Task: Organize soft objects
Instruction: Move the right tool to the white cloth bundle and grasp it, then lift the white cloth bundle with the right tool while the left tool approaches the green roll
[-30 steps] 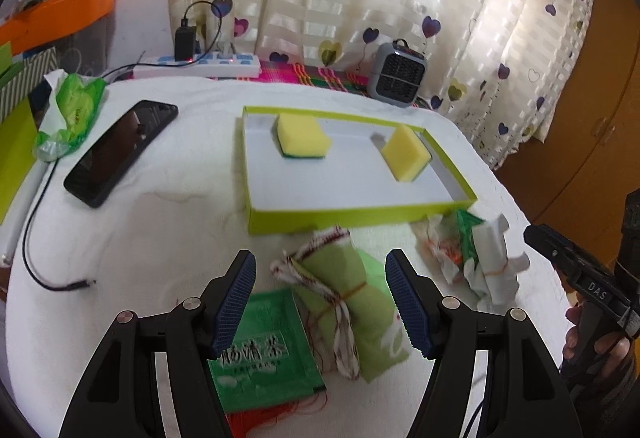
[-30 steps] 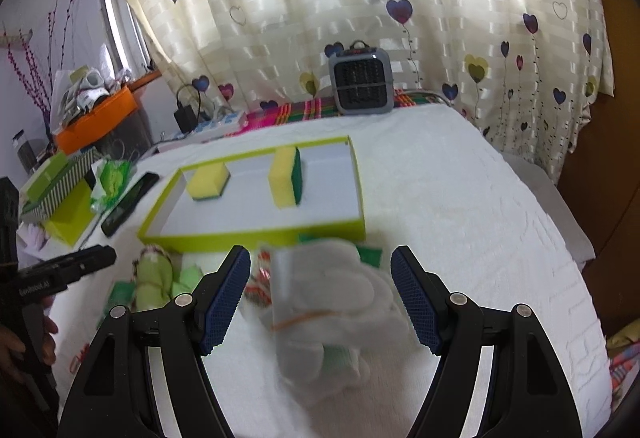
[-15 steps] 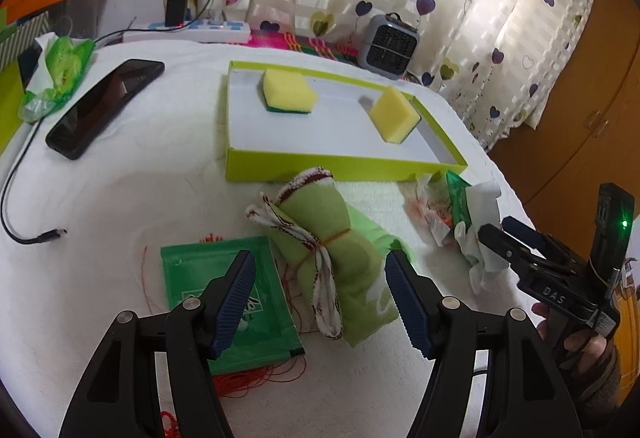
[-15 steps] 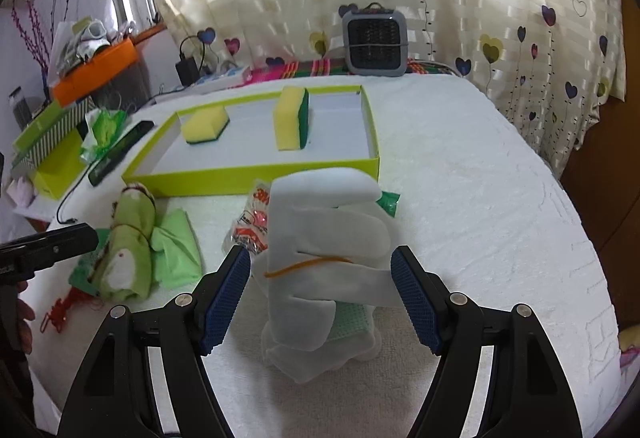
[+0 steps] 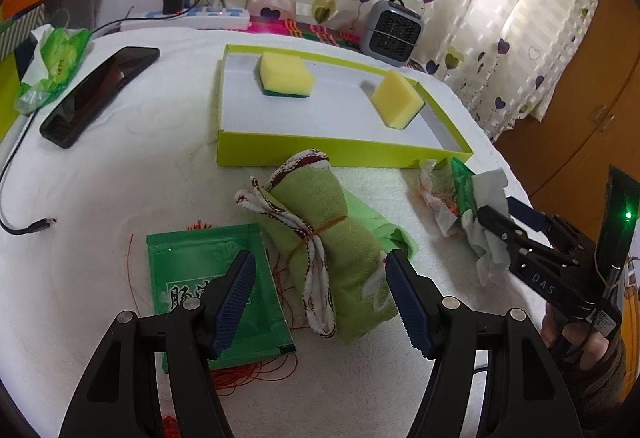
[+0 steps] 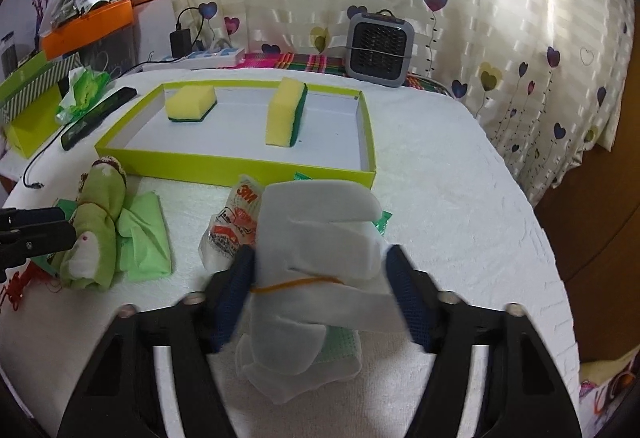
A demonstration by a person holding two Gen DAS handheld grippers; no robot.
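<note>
A rolled green cloth (image 5: 332, 238) tied with a rubber band lies on the white table, between the open fingers of my left gripper (image 5: 320, 294). It also shows in the right wrist view (image 6: 98, 234). A rolled white cloth bundle (image 6: 316, 262) with a rubber band sits between the fingers of my right gripper (image 6: 320, 286), which are closing against its sides. The white bundle also shows in the left wrist view (image 5: 486, 222). A lime-green tray (image 5: 344, 154) holds two yellow sponges (image 5: 286, 74) (image 5: 398, 98).
A green packet (image 5: 208, 286) with red thread lies under my left finger. A 3M wrapper (image 6: 236, 222) lies beside the white bundle. A phone (image 5: 100, 90), cable, tissue pack (image 5: 56, 62), power strip and small heater (image 5: 394, 32) stand around the tray.
Both grippers moved down and forward toward their bundles. The right gripper's fingers narrowed around the white cloth bundle. The left gripper stays open around the green roll.
</note>
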